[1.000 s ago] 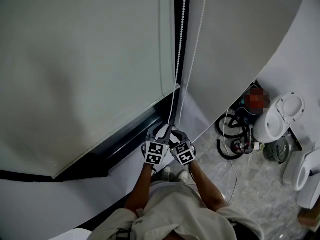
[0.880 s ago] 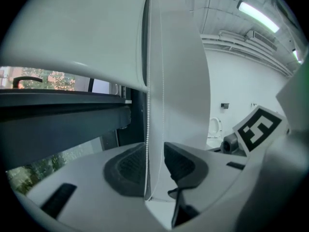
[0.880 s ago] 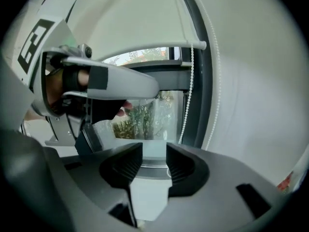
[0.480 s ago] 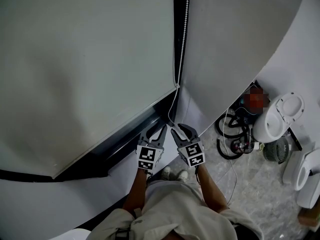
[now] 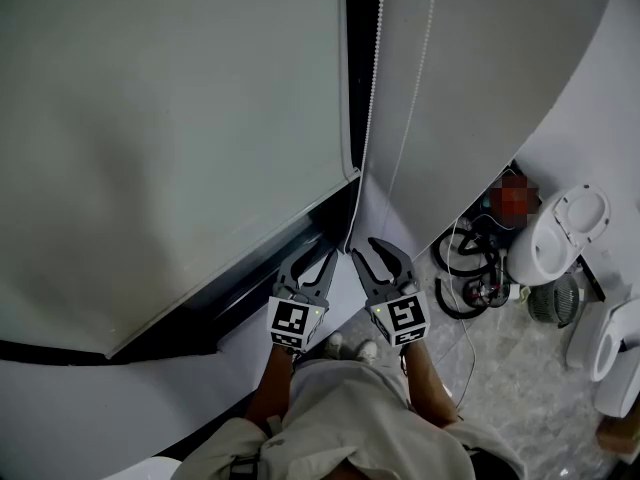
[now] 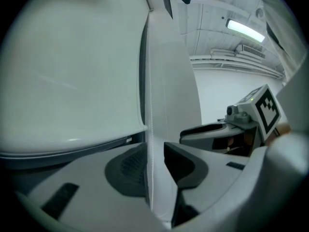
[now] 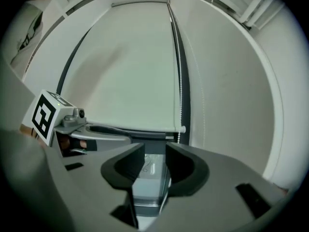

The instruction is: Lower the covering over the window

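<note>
The pale roller blind [image 5: 180,118] covers most of the window, and its bottom bar [image 5: 230,265] runs aslant above the dark sill. A white bead chain [image 5: 372,78] hangs beside the blind's right edge, with a second strand [image 5: 420,58] further right. My left gripper [image 5: 313,260] is open. In the left gripper view the chain [image 6: 147,105] runs upright between its jaws, close against the left pad and apart from the right pad. My right gripper [image 5: 375,253] is open, its jaws have just been closing, and nothing lies between them [image 7: 154,161]. There the chain [image 7: 180,95] hangs right of the jaws.
A white wall [image 5: 480,68] flanks the window on the right. On the floor at the right stand white toilets [image 5: 560,233] and coiled dark hoses [image 5: 465,268]. The person's shoes [image 5: 345,346] show just below the grippers.
Both grippers have risen toward the head camera and drawn apart, the right one more. They were together at the chain's lower end a second ago.
</note>
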The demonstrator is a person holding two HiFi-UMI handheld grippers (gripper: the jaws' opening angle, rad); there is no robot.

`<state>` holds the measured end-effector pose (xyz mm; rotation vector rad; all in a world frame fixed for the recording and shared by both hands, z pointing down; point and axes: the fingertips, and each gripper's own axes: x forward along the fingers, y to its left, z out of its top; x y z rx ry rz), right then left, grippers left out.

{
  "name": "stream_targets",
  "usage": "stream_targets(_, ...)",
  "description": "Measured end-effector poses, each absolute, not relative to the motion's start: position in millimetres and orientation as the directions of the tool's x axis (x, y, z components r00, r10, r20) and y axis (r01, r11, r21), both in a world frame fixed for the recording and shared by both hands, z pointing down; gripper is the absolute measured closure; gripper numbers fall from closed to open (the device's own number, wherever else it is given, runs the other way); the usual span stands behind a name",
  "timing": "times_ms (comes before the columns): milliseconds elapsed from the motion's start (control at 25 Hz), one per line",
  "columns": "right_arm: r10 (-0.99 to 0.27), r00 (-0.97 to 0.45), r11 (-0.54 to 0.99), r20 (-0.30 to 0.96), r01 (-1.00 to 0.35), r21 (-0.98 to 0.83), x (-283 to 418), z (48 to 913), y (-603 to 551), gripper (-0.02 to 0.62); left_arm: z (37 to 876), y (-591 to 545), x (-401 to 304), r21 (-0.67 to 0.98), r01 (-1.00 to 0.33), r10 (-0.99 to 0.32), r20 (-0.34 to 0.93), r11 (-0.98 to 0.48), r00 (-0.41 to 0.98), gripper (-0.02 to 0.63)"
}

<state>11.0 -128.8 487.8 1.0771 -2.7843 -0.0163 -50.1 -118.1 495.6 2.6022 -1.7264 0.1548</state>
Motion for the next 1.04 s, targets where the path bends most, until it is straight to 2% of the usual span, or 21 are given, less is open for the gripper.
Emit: stream_targets(1040,-0.741,-0.669,0.671,0.065,-0.734,0.102,43.6,439.0,-125.5,0.472,442.1,-121.5,-14.6,-0.068,-0.872,-0.874,-0.007,-0.484,0.486,0.491)
